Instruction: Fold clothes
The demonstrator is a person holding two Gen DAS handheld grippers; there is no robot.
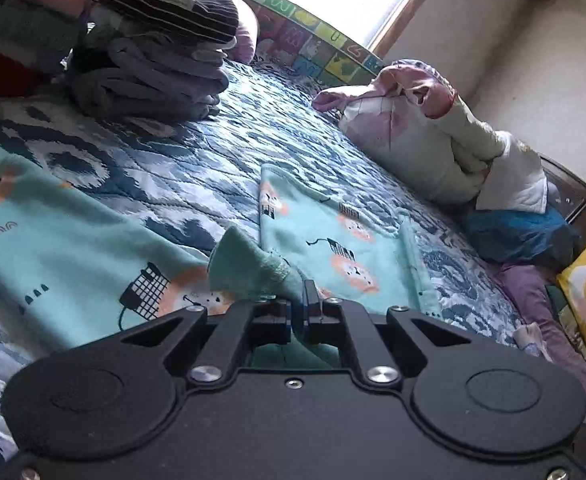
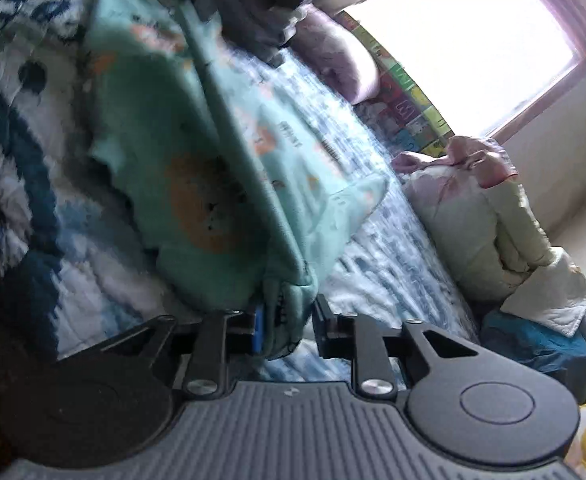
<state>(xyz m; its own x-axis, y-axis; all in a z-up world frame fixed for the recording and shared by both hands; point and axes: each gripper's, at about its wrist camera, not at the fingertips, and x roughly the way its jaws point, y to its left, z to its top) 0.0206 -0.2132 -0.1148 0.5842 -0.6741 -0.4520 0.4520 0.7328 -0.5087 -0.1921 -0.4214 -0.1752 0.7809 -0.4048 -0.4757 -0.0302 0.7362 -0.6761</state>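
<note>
Left wrist view: left gripper (image 1: 298, 312) clamped on mint garment (image 1: 333, 248).
Right gripper (image 2: 289, 320) jaws parted, garment fold between them; blue quilt (image 1: 213, 148) beneath.

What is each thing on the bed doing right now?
Left hand-held gripper: shut on the teal pajamas.
Right hand-held gripper: jaws apart, teal cloth between them.
Teal pajamas: partly spread, one end lifted.
Gray clothes: folded, stacked.
White quilt: bunched up.

right claw (image 2: 289, 316), seemingly gripping blurred mint garment (image 2: 197, 152)
</note>
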